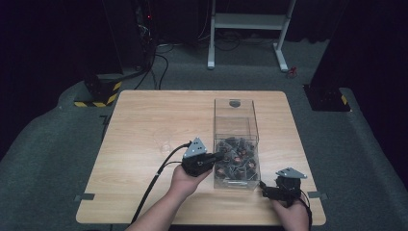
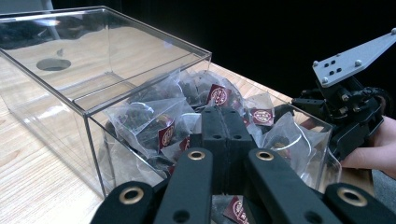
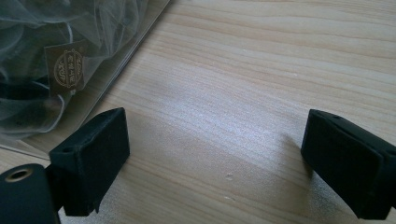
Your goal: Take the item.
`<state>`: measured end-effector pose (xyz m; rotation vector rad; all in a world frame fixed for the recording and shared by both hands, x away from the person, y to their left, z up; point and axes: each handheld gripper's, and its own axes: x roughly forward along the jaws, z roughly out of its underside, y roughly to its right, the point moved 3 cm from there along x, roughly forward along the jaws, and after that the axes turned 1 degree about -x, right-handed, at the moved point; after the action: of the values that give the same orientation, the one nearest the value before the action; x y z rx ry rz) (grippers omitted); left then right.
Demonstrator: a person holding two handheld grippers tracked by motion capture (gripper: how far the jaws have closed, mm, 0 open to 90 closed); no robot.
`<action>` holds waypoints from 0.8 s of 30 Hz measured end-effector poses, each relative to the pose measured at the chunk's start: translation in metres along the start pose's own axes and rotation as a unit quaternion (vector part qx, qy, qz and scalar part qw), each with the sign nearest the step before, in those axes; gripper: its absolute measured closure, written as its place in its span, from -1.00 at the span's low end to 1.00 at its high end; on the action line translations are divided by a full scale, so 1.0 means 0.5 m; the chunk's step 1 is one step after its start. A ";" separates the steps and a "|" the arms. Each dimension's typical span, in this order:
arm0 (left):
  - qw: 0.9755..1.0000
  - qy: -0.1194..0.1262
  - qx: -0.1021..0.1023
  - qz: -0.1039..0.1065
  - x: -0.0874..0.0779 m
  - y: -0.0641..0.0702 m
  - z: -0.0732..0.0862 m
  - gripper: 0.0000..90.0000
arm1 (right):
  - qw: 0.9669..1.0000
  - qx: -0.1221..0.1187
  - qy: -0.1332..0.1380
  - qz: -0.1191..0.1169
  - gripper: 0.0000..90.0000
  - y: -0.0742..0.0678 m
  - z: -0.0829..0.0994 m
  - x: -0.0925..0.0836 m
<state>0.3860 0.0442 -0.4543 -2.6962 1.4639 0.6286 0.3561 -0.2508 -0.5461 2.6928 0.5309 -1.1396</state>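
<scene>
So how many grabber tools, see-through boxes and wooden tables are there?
Black two-jaw grippers: 2, left gripper and right gripper
Clear plastic box holding tea bags: 1
Light wooden table: 1
Total: 4

We see a pale wood-grain table (image 1: 144, 125) carrying a clear box (image 1: 235, 130) of see-through sachets (image 2: 149, 121) with dark contents and dark red tags printed with a pale round emblem. Both the left claw (image 2: 225, 135) and right claw (image 3: 215, 163) are matt black, each topped by a grey plate with brass-coloured rivets. The floor (image 1: 43, 159) is dark grey-green carpet.
</scene>
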 end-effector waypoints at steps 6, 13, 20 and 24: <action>1.000 0.013 -0.004 0.005 -0.008 0.001 -0.006 1.00 | 1.000 0.000 0.000 0.000 -0.83 0.000 0.000 0.000; 1.000 0.018 -0.005 0.003 -0.013 0.002 -0.010 1.00 | 1.000 0.000 0.000 0.000 -0.83 0.000 0.000 0.000; 1.000 0.019 0.002 -0.001 -0.019 0.002 -0.012 1.00 | 1.000 0.000 0.000 0.000 -0.83 0.000 0.000 0.000; 1.000 0.024 -0.002 0.002 -0.023 0.003 -0.014 1.00 | 1.000 0.000 0.000 0.000 -0.83 0.000 0.000 0.000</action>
<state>0.3818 0.0512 -0.4438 -2.7311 1.4797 0.5725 0.3561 -0.2508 -0.5461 2.6926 0.5309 -1.1394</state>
